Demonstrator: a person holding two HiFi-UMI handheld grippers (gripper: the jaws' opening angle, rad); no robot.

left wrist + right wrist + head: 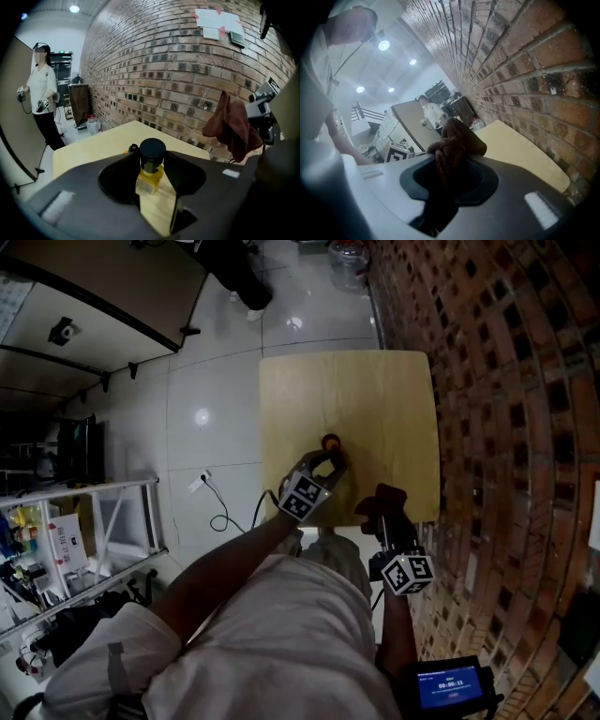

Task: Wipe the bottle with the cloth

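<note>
A small bottle [151, 172] of yellow liquid with a black cap sits between the jaws of my left gripper [152, 180], which is shut on it and holds it above the wooden table [375, 409]. In the head view the bottle's cap [331, 442] shows just past the left gripper [323, 468]. My right gripper [443, 176] is shut on a bunched dark-brown cloth [454, 143]. Seen from the head, the cloth [380, 505] hangs at the table's near edge, to the right of the bottle and apart from it. The left gripper view shows the cloth [232, 124] hanging at the right.
A brick wall [506, 409] runs along the table's right side. A person [42, 96] stands far off on the tiled floor. A cable [220, 507] and a metal rack [103, 531] lie left of the table. A water jug [349, 263] stands beyond the table's far end.
</note>
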